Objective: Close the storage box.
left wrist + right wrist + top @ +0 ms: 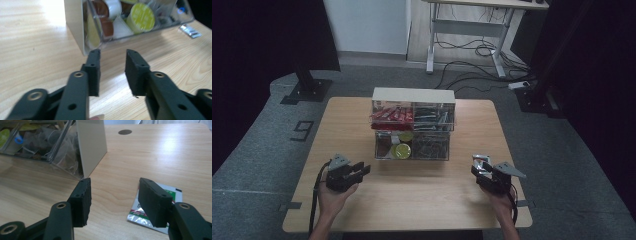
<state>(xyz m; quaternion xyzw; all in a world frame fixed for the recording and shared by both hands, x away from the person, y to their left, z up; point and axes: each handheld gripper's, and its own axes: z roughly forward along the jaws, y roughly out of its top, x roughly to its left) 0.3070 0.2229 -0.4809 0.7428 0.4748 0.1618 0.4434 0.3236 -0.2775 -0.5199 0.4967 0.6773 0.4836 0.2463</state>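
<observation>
High view caught us with both tools open and empty: left tool before the organizer, right tool over the packet flat on the worktop; we judged a low, edgewise pinch best.

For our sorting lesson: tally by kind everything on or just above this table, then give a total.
Clear compartment organizer: 1
Loose sachet: 1
Hand-held grippers: 2, the left hand-held gripper and the right hand-held gripper
Total: 4
</observation>
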